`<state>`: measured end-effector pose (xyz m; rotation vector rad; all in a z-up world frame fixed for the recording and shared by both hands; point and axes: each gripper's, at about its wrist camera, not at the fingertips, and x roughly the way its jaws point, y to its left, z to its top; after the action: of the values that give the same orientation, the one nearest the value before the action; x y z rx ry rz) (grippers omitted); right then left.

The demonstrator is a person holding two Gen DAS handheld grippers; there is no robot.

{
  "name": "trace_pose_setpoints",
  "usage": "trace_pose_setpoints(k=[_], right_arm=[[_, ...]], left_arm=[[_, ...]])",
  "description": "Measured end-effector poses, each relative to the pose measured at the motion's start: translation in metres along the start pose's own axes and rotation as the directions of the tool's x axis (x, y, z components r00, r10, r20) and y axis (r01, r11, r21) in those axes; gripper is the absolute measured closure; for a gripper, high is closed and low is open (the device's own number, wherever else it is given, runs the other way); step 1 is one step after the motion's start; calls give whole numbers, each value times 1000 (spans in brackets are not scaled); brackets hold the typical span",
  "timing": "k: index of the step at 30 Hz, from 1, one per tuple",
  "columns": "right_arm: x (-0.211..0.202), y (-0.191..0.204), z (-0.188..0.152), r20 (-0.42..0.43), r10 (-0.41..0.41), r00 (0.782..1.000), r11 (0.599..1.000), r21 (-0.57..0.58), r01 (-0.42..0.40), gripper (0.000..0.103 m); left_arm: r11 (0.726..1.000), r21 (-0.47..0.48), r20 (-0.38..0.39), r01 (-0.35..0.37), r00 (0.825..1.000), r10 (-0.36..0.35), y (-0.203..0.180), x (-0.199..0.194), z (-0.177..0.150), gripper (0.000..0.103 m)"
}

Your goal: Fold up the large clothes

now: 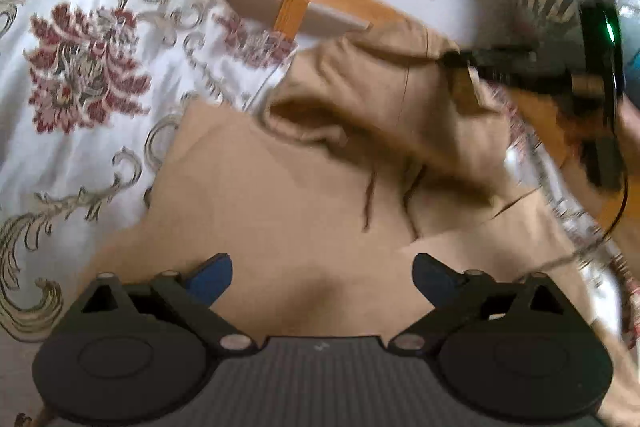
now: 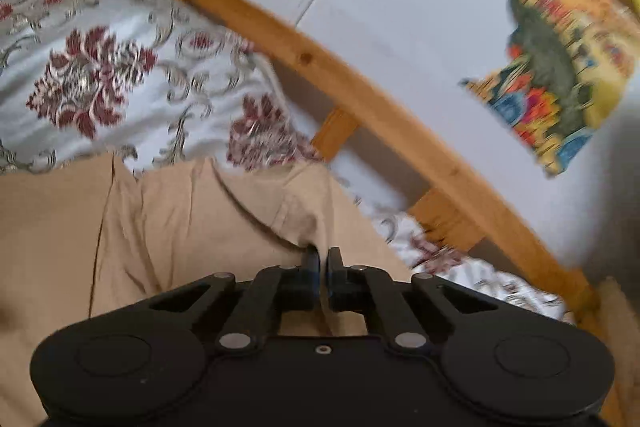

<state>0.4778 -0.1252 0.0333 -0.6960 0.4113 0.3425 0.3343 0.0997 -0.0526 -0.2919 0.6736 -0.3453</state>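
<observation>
Right gripper (image 2: 323, 261) fingers pinched tight on a fold of the tan hoodie (image 1: 280, 187), lifting it. Left gripper (image 1: 322, 273) fingers wide, empty, hovering over the hoodie body. Hoodie lies rumpled on the floral bedspread (image 1: 80, 67), hood bunched; folding looks barely begun. Wooden bed rail (image 2: 360, 99) close behind; open bedspread to the left.

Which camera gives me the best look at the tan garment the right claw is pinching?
The left wrist view: it shows the tan garment spread over the bedspread with the right claw lifting a fold. The right wrist view shows only blurred nearby cloth.
</observation>
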Motion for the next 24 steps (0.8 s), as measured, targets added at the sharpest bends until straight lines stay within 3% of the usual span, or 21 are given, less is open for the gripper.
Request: trace_pose_setpoints(k=[4,7,15,21,24], right_arm=[[-54,24,-5,71,-50,996,998,-40,53,102],[-99,49,-16,96,-43,994,995,-85,51,102],[-198,102,-44,85,54,995,996,-78,-47,103],[-234,154,-80,11,171,985,973,-162,-167,103],[-240,173,-98,-51,227,973,958,-168,-232,103]], left_arm=[[993,-15,76,115,991,-113,-5,-22,12,11],[990,4,66,139,988,-139,-9,-25,13,17],[998,55,-85,19,996,-14,-13,4,-4,39],[995,52,-139,-86,986,93,-4,13,-14,44],[995,23,-143,-100,985,102,4,14,-12,44]])
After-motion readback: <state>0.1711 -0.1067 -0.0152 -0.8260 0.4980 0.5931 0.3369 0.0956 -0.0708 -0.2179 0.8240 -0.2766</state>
